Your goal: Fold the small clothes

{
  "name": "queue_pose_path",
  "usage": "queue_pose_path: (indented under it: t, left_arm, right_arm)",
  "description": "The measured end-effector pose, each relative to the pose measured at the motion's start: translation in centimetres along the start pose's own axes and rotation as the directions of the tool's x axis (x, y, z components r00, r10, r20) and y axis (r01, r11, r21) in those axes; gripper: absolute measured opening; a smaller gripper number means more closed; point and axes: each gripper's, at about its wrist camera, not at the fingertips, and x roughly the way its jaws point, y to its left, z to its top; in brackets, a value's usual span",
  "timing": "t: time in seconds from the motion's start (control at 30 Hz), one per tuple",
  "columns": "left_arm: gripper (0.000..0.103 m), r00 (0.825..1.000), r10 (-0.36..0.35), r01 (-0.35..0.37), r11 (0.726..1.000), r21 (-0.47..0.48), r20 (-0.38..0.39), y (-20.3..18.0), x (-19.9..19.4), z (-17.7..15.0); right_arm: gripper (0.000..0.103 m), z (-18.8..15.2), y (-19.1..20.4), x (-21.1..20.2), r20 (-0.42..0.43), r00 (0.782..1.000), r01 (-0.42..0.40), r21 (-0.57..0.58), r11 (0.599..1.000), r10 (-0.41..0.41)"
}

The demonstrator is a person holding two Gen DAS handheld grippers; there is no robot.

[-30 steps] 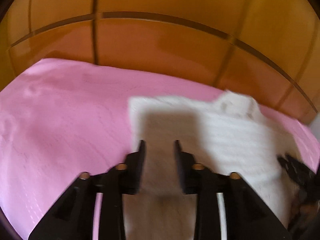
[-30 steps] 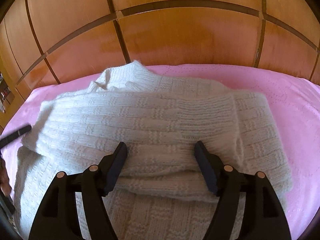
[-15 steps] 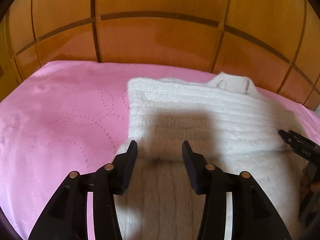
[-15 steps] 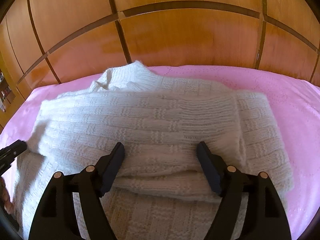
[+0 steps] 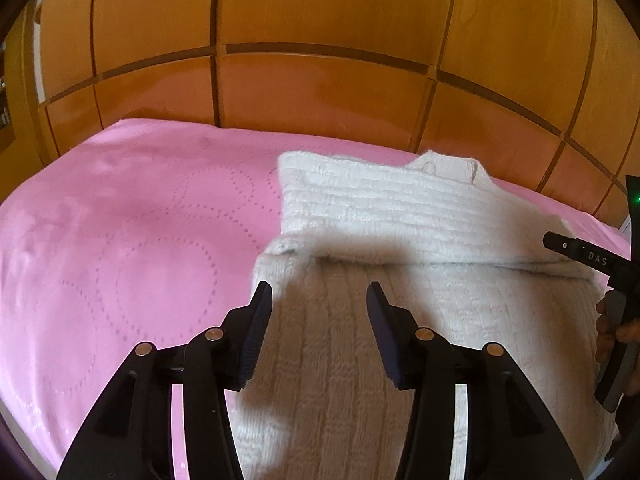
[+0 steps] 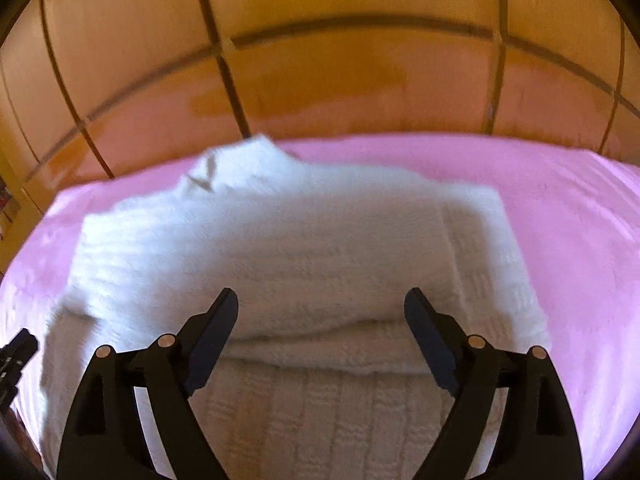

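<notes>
Fingers (image 6: 430, 340) of both grippers hover apart above the folded sweater (image 6: 280, 248).

A cream-white sweater (image 5: 420, 232) is showing a ribbed, basket-weave knit. The bedspread (image 5: 132, 220) is glowing pink with dotted circle patterns. The wood panelling (image 5: 320, 92) is showing orange-brown with dark seams. Both grippers are showing black.

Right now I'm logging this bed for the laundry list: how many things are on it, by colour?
White: 1, the knit sweater, sleeves folded across it.
Pink: 1, the bedspread under it.
Black: 2, the left gripper and right gripper, both open above the sweater.
Total: 4
</notes>
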Motion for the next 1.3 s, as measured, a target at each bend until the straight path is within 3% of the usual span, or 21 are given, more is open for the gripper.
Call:
queue_pose_path:
  t: [0.43, 0.5, 0.6, 0.97, 1.13, 1.17, 1.23, 1.3]
  left_arm:
    - [0.049, 0.999, 0.016, -0.017, 1.0, -0.011, -0.036, 1.1, -1.2, -3.0]
    - [0.062, 0.999, 0.021, -0.021, 1.0, -0.013, -0.034, 1.3, -1.5, -3.4]
    - [0.063, 0.999, 0.023, -0.024, 1.0, -0.012, -0.03, 1.6, -2.1, -3.9]
    - [0.063, 0.998, 0.035, -0.036, 0.999, -0.018, -0.045, 3.3, -3.5, -5.5]
    - [0.063, 0.995, 0.022, -0.024, 1.0, -0.017, -0.093, 4.4, -4.3, -7.2]
    - [0.063, 0.994, 0.012, -0.014, 1.0, -0.016, -0.106, 4.7, -4.5, -7.7]
    - [0.063, 0.989, -0.017, 0.014, 1.0, -0.019, -0.149, 5.5, -5.1, -8.9]
    - [0.055, 0.977, -0.082, 0.075, 0.996, -0.042, -0.195, 6.3, -5.9, -10.4]
  right_arm:
    - [0.089, -1.6, -0.3, -1.9, 0.002, 1.0, -0.014, -0.013, 1.0, 0.014]
    - [0.09, -2.2, -0.5, -2.8, -0.002, 1.0, -0.026, -0.012, 1.0, 0.026]
    - [0.09, -3.1, -1.4, -4.0, -0.007, 1.0, -0.029, -0.003, 1.0, 0.029]
    - [0.091, -9.1, -7.0, -9.3, -0.05, 0.998, 0.025, 0.017, 1.0, -0.024]
    - [0.09, -12.6, -8.4, -11.3, -0.109, 0.992, -0.055, 0.036, 0.998, 0.059]
    - [0.09, -13.5, -8.4, -12.1, -0.122, 0.988, -0.085, 0.039, 0.996, 0.089]
    - [0.079, -14.7, -8.4, -13.2, -0.14, 0.982, -0.12, 0.045, 0.992, 0.125]
    - [0.069, -16.2, -8.4, -14.4, -0.172, 0.97, -0.163, 0.056, 0.985, 0.17]
